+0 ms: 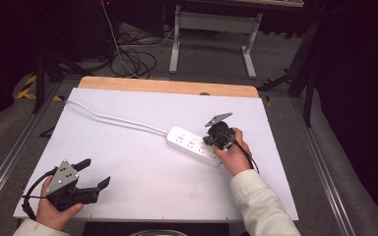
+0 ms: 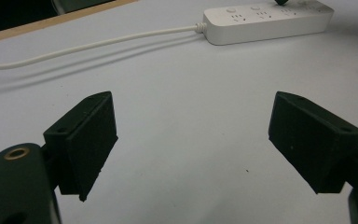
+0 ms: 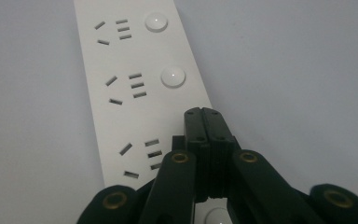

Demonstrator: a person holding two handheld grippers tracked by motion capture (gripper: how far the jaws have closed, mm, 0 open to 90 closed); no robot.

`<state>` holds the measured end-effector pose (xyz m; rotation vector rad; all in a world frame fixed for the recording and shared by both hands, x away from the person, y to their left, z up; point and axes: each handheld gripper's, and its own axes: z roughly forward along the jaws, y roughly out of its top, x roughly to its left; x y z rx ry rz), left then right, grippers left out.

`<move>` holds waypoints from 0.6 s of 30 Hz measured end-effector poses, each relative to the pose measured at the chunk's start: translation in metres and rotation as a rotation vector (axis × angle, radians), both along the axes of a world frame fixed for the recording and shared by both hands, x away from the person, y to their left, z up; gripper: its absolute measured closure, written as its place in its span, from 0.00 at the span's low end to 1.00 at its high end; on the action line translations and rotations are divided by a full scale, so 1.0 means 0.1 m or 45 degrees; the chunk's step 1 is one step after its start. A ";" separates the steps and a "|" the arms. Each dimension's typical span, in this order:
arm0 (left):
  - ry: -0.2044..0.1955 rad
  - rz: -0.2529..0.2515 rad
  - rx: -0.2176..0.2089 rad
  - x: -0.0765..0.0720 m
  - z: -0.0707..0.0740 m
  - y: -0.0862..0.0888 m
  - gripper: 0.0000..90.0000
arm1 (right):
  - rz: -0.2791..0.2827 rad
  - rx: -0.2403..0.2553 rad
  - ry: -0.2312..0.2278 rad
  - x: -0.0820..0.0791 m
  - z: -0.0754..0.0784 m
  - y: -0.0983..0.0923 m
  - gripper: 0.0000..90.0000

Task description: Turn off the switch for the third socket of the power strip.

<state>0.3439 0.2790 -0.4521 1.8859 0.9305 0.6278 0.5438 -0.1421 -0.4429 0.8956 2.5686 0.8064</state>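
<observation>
Power strip (image 1: 193,144) lies white and flat toward the counter's (image 1: 142,196) right edge, its cable (image 1: 113,118) trailing to the far left corner. Over its near end sits the right gripper (image 3: 208,116), jaws pressed together, empty, beside a round button (image 3: 173,76). Left gripper (image 2: 191,140) rests near the front left corner, wide open, empty.

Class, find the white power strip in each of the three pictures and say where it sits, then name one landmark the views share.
High view: the power strip lies right of the table's centre, slanting, under the right gripper.
Left gripper view: it lies at the top right, far beyond the open jaws.
Right gripper view: it runs up the picture's left-centre, with the shut jaws over its near part.
Shared landmark: the strip's round white buttons.
</observation>
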 end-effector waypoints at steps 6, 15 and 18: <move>-0.003 0.000 0.004 0.00 0.00 0.00 0.17 | -0.004 -0.010 -0.006 -0.01 0.00 0.01 1.00; -0.002 -0.001 0.004 0.00 0.00 0.00 0.17 | -0.033 -0.006 -0.005 -0.02 -0.01 0.02 1.00; -0.002 0.000 0.005 0.00 0.00 0.00 0.17 | -0.036 -0.020 -0.015 -0.03 -0.01 0.03 1.00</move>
